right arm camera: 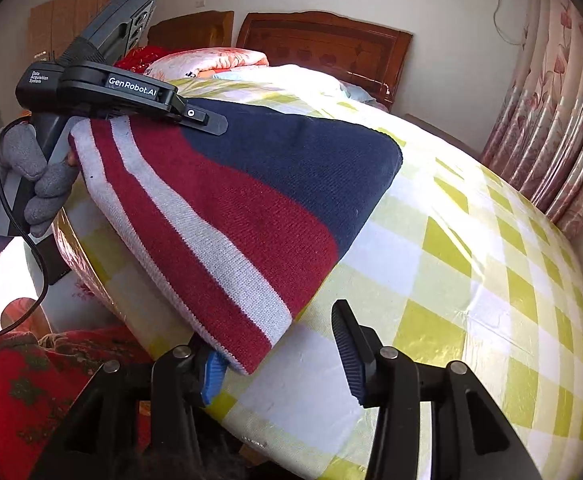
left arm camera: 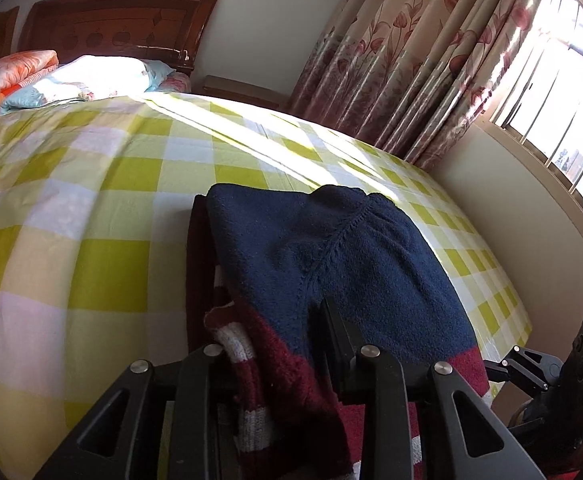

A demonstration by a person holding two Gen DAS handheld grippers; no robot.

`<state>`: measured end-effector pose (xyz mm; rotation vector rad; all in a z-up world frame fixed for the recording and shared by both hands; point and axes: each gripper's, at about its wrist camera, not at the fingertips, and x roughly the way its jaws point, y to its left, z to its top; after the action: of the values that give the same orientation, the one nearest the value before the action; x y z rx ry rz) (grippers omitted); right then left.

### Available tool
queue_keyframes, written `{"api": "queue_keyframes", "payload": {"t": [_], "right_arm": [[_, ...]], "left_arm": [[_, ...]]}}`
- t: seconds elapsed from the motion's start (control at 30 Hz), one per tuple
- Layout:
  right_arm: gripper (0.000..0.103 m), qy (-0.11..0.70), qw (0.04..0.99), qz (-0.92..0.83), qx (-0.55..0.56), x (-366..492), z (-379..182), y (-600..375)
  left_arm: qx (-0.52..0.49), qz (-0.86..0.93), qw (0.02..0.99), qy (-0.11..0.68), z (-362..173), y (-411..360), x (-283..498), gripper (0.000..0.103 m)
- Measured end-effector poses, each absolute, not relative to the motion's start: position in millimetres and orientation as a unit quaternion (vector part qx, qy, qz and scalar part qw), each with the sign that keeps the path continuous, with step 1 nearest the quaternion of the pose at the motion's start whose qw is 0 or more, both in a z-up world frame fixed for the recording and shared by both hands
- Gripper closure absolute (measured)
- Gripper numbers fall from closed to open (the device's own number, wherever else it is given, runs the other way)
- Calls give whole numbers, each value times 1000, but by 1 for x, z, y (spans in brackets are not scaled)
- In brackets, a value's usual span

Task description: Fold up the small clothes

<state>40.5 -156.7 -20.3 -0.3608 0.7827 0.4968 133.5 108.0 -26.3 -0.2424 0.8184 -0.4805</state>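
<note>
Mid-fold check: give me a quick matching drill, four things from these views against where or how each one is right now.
Things:
1. left hand-held gripper
2. right hand-held gripper
3. sweater
4. pillow

States:
A. at the headboard end
B. open, at the sweater's striped hem
C. folded on the checked sheet
D. shut on the sweater

Pairs: 1-D, 2-B, 3-C, 4-A

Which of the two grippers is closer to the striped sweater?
Left. The left gripper is clamped on the sweater; the right gripper is open at its near corner, not gripping.
</note>
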Motion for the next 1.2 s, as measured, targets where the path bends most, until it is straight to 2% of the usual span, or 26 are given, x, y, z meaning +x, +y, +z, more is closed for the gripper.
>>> {"api": "queue_keyframes", "payload": {"t": [0.03, 0.07, 0.17, 0.27, 0.4, 0.53, 0.6, 0.77, 0.87, 0.97, 1.0, 1.2], "right_arm": [[55, 377, 879, 240, -168, 41, -20, -159], [54, 378, 879, 241, -165, 42, -20, -160], [53, 380, 878, 243, -157, 44, -21, -164], [53, 379, 877, 246, -162, 43, -20, -166], [53, 372, 865, 295, -163, 26, -10, -174], [54, 332, 870, 334, -148, -1, 7, -187], [71, 302, 879, 343, -137, -10, 17, -190], [82, 278, 892, 329, -139, -2, 21, -177], [82, 289, 886, 328, -151, 7, 11, -166], [82, 336, 860, 326, -203, 15, -19, -152], [82, 322, 864, 328, -205, 13, -21, -152], [82, 289, 875, 343, -181, 5, -5, -158]], "left_arm": [[-115, -234, 881, 395, -25, 108, 133, 42], [-110, -233, 881, 397, -22, 109, 131, 0], [-72, -174, 911, 366, -3, 110, 113, 0], [-27, -94, 954, 282, 22, 112, 74, 0], [-44, -135, 963, 228, 37, 117, 21, 0], [-35, -175, 957, 230, 26, 110, -4, 0], [-27, -183, 953, 238, 18, 104, -6, 0], [21, -189, 949, 251, 2, 74, -9, 0], [44, -181, 946, 267, -16, 65, 0, 0], [75, -142, 937, 310, -43, 61, 18, 0], [71, -144, 937, 310, -47, 63, 18, 0], [45, -156, 951, 265, -21, 70, 1, 0]]}}
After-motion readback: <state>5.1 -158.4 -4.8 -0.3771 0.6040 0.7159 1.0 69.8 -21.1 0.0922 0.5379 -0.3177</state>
